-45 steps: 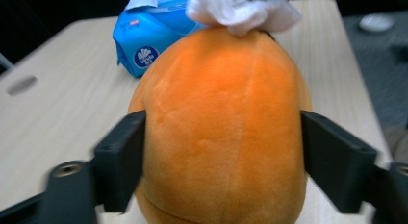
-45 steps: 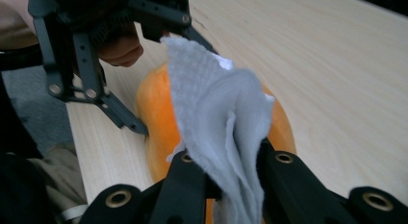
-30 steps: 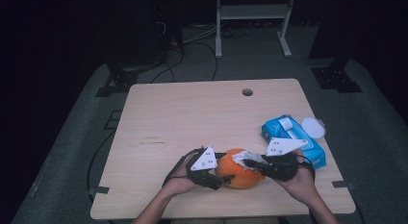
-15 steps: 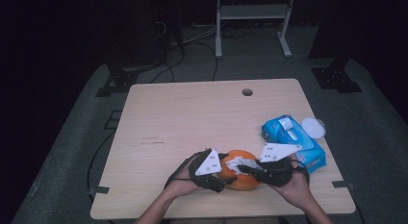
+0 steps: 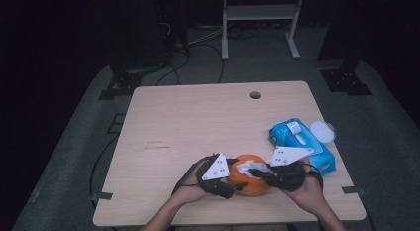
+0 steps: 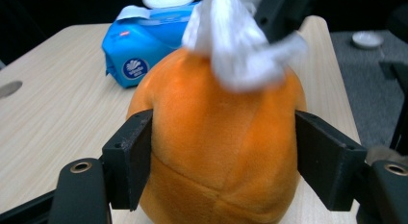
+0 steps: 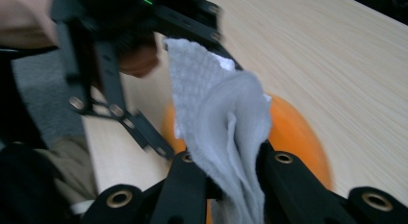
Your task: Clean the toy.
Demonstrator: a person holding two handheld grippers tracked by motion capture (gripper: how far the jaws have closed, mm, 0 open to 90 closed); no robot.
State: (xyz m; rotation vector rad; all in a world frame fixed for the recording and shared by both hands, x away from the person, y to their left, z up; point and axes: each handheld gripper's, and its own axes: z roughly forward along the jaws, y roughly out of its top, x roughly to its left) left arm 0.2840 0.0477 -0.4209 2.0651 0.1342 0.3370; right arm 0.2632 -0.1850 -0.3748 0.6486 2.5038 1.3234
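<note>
Plush orange toy being wiped with a tissue

The soft, light toy point(image 6: 219, 137) is being clamped at its sides by the left gripper point(image 5: 224, 177) fingers point(image 6: 130, 156); the limp tissue point(image 7: 226, 123) is being pinched by the right gripper point(image 5: 270, 174) fingers point(image 7: 288, 178).

The high view is dim: only the table point(image 5: 198, 127) catches soft light from above, and the room beyond sinks into black. Shadows are faint. In the left gripper view the wipe point(image 6: 235, 41) is blurred. The right gripper view is smeared, its wood grain streaked at the far side.
</note>
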